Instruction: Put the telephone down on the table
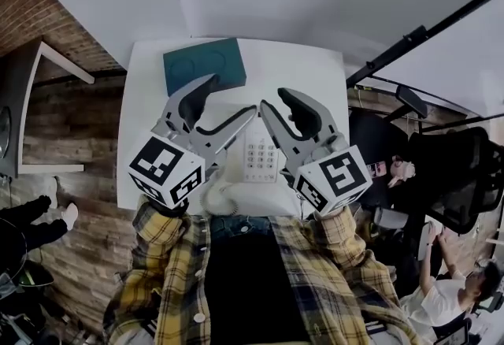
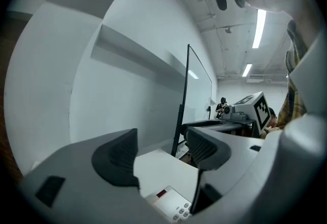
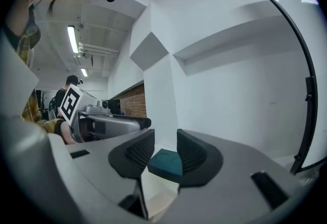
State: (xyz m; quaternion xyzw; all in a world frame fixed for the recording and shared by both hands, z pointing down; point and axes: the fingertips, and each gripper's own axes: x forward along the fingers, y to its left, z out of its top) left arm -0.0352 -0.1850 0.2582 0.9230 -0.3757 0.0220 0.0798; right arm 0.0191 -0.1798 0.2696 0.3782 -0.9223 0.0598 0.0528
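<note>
A white telephone (image 1: 261,156) with a grey keypad lies flat on the white table (image 1: 315,76), close to the near edge, and its coiled cord (image 1: 223,196) trails toward me. My left gripper (image 1: 224,111) hovers over the phone's left side with its jaws apart and nothing between them. In the left gripper view, the keypad end of the telephone (image 2: 172,205) shows below the open left gripper (image 2: 161,154). My right gripper (image 1: 280,109) hangs over the phone's right side. In its own view the right gripper (image 3: 164,154) shows a narrow empty gap.
A teal tray (image 1: 205,65) with two round recesses sits at the table's far left; the teal tray (image 3: 166,162) also shows through the right jaws. A black office chair (image 1: 453,170) and a seated person (image 1: 445,296) are to the right. Wooden floor and a brick wall (image 1: 31,20) lie left.
</note>
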